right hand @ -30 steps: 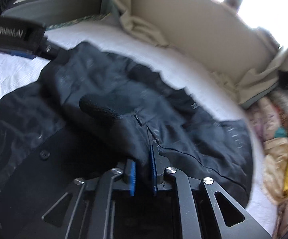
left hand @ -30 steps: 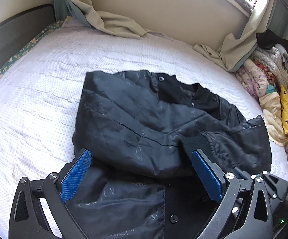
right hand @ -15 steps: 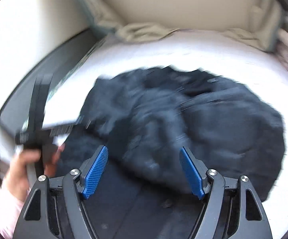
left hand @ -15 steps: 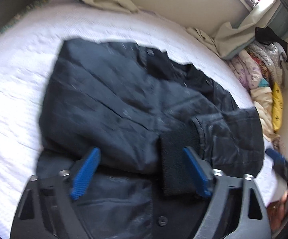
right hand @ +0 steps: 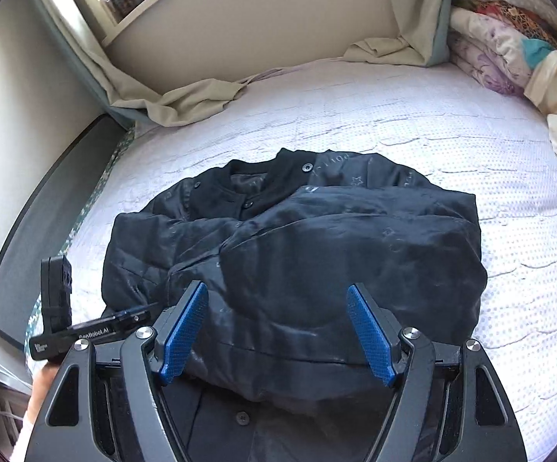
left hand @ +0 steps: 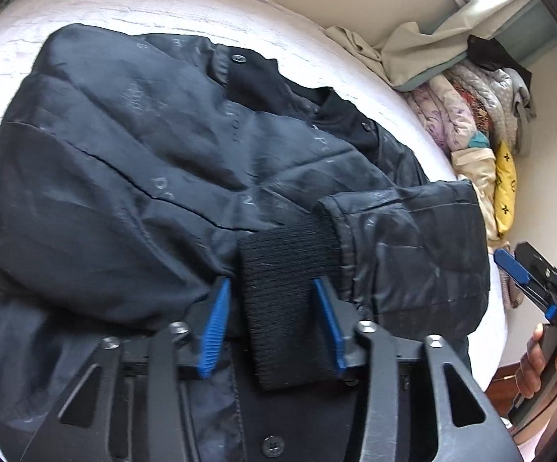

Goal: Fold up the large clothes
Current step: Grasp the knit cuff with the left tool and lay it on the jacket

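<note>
A black jacket [left hand: 163, 177] lies on the white bed [left hand: 316, 57], both sleeves folded across its front. In the left wrist view my left gripper [left hand: 274, 319] straddles the sleeve's black knit cuff [left hand: 286, 277]; the blue pads stand at the cuff's two sides, still a little apart. In the right wrist view the jacket [right hand: 336, 250] lies below my right gripper [right hand: 278, 331], which is open and empty above its near edge. The right gripper also shows at the right edge of the left wrist view [left hand: 528, 277], the left gripper at the left of the right wrist view [right hand: 86, 327].
Beige curtain cloth [right hand: 201, 96] is bunched on the bed's far side by the wall. A pile of folded bedding and clothes [left hand: 478, 131] sits at the bed's right end. A dark headboard [right hand: 47, 211] runs along the left.
My right gripper let go of the sleeve, opened and drew back to the jacket's near edge. My left gripper moved in over the knit cuff and narrowed around it.
</note>
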### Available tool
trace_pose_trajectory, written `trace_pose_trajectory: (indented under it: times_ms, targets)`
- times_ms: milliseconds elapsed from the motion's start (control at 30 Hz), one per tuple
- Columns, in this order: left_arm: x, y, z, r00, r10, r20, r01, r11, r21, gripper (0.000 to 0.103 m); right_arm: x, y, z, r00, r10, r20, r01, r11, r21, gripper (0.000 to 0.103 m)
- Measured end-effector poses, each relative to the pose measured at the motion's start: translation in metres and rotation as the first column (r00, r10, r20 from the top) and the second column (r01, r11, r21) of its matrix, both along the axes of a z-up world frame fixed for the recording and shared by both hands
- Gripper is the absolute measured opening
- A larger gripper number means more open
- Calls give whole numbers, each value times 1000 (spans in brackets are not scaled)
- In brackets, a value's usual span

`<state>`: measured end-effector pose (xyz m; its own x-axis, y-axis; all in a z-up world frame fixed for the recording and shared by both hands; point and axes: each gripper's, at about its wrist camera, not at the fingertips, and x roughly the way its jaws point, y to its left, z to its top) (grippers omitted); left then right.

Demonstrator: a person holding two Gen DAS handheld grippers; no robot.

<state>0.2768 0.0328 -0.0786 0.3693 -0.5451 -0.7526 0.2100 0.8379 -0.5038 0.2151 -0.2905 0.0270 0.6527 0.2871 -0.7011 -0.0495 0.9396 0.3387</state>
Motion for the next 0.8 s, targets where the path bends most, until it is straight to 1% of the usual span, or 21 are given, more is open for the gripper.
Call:
trace_pose_trajectory:
  times_ms: [133,167,200,267,300,433,500,600,667,800]
  targets:
    - [0,-4,-4,1000,-20,-14,20,999,-42,24,0,-10,3,999,-37,9,37,999,20,73]
    - [0,-4,-4,999,-26,-23,25,998,-65,19,1,-13,3,999,-46,10,46,999,25,73]
    - [-1,-2,-3,999,-27,-32,25,996,-88,16,1,-15,3,998,-55,9,55,998,29,73]
    - [-2,-1,3,999,-35,-29,32,993,-112,15,1,-21,3,997,-74,8,74,997,36,73]
    - [-5,0,12,999,-43,-15,41,993,-113,15,1,-24,3,996,-85,8,84,996,38,73]
    - [-19,12,35,999,-32,16,33,996,-86,15,0,-39,6,991,-131,12,130,990,48,73]
    - [-30,23,45,999,-10,44,11,1000,-24,15,0,-47,7,988,-155,15,154,987,50,73]
    - [-36,35,54,998,15,60,-18,999,47,15,1,-54,8,984,-180,18,179,983,47,73]
    - [-36,43,56,998,35,51,-39,997,65,15,3,-56,7,982,-190,13,190,981,42,73]
    - [-35,63,55,997,74,11,-74,995,72,15,8,-57,1,983,-183,-14,184,982,38,73]
